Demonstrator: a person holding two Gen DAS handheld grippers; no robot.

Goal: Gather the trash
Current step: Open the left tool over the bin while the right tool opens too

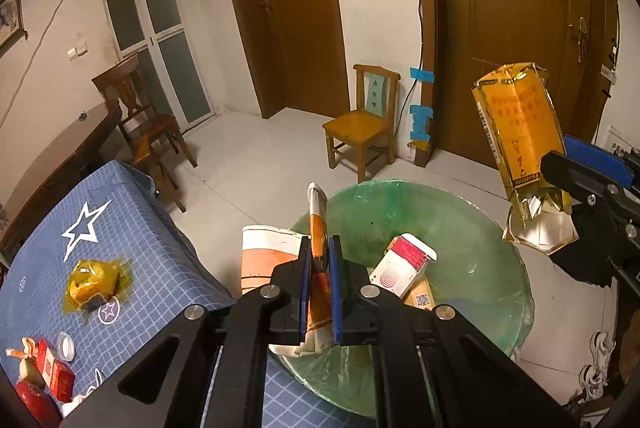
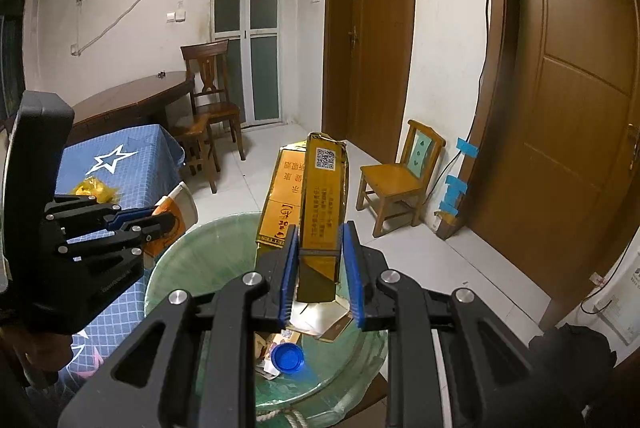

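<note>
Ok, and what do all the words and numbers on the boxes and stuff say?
Nothing is clear enough to quote.
On the gold carton: a QR code, a barcode and Chinese characters, too blurred to read.
On the red pack on the tablecloth: gold print, too small to read.
On the white and red box in the bin: blurred print.
On the paper cup: no words show.

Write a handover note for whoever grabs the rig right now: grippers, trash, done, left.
Left gripper: shut on a flattened paper cup, over the bin.
Right gripper: shut on a gold carton, above the bin.
Done: a red-and-white pack and blue cap lie in the bin.
Left: drop both; then the yellow wrapper and red pack on the blue tablecloth.
</note>
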